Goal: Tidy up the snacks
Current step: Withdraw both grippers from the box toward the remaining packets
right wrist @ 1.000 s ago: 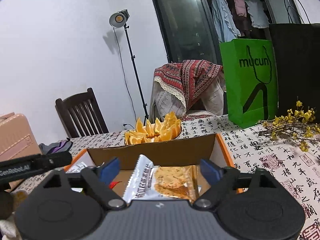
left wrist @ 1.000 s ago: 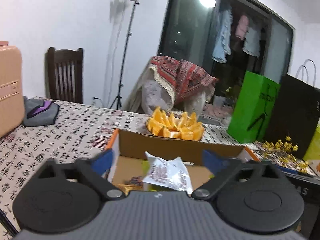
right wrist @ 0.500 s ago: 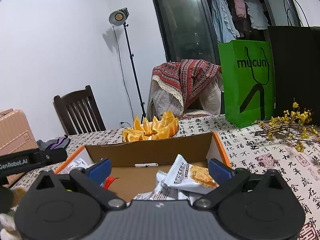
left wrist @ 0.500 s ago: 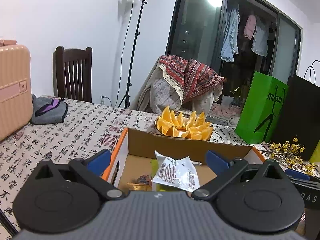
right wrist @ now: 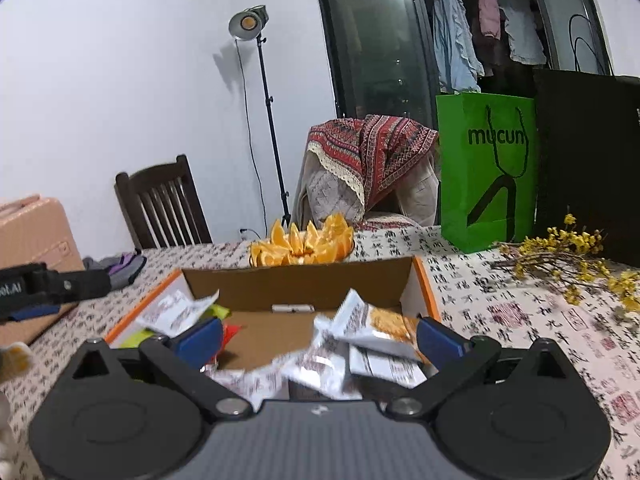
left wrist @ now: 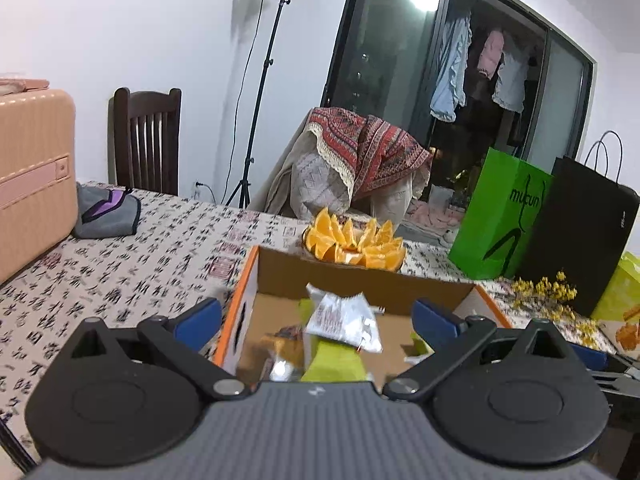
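Observation:
A cardboard box (left wrist: 360, 280) with orange edges stands on the patterned tablecloth in front of both grippers. In the left wrist view a white snack packet (left wrist: 344, 318) leans on a green packet (left wrist: 332, 360) inside it. My left gripper (left wrist: 316, 322) is open over the box's near left side, its pads touching nothing. In the right wrist view the box (right wrist: 296, 284) holds a cracker packet (right wrist: 380, 322) lying on a heap of white packets (right wrist: 320, 364). My right gripper (right wrist: 320, 336) stands wide open around that heap, gripping nothing. The left gripper's body (right wrist: 40, 284) shows at the left edge.
A bowl of orange wedges (left wrist: 354, 246) sits just behind the box. A green paper bag (right wrist: 486, 168), a black bag (right wrist: 588, 160) and yellow flower sprigs (right wrist: 572, 260) stand at the right. A pink suitcase (left wrist: 32, 180) and grey pouch (left wrist: 106, 214) lie left.
The right gripper opened and let go of the cracker packet, which now lies on the heap in the box. Both grippers drew back from the box and rose slightly.

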The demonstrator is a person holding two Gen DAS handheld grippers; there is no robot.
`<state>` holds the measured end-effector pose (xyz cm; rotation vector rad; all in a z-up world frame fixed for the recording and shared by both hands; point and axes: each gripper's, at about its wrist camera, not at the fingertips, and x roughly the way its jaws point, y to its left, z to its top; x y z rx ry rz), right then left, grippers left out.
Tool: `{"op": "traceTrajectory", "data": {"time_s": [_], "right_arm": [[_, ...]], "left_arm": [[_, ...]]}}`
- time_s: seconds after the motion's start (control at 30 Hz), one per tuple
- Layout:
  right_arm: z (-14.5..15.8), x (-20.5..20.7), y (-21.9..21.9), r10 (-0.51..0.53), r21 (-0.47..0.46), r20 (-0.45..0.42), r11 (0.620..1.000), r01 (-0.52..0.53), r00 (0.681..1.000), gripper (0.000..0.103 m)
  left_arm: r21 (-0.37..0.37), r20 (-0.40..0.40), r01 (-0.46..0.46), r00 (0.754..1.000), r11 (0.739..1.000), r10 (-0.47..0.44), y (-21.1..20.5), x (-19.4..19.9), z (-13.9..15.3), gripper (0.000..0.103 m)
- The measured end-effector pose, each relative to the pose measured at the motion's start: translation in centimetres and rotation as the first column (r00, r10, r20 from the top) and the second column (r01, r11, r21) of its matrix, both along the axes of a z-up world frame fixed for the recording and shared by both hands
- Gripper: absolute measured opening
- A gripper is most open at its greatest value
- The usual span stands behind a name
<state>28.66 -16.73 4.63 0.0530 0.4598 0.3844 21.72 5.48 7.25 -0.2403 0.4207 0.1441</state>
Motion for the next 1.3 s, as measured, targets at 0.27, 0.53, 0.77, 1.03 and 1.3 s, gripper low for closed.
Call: {"op": "traceTrajectory", "data": {"time_s": [0.27, 0.53, 0.77, 1.03, 1.3], "right_arm": [[-1.4, -3.4, -1.0, 0.007, -0.06, -0.029, 0.998, -0.009, 1.0, 0.103], [-3.6, -6.4, -1.4, 0.025, -0.108, -0.077, 0.994, -0.033, 0.997, 0.103], [-5.6, -8.0, -1.4, 0.032, -0.125, -0.138, 0.991, -0.049, 0.99, 0.103], [-6.7, -8.4, -1.3, 0.024, -0.17, -0.177, 0.984, -0.055, 0.984, 0.103], [-7.0, -7.7, 0.0, 0.028, -0.181, -0.207, 0.981, -0.067, 0.978, 0.103]], "left_arm": [[0.069, -0.065, 0.002, 0.998, 0.998, 0.002, 1.5, -4.0, -2.2, 0.103], [0.065, -0.116, -0.004, 0.993, 0.998, 0.011, 3.3, -7.0, -4.7, 0.103], [0.064, -0.145, 0.024, 0.989, 0.998, -0.015, 3.7, -8.2, -7.0, 0.103], [0.025, -0.147, 0.025, 0.989, 0.999, -0.021, 4.5, -8.5, -8.9, 0.103], [-0.003, -0.143, 0.011, 0.99, 1.0, -0.011, 5.0, -8.5, -9.1, 0.103]]}}
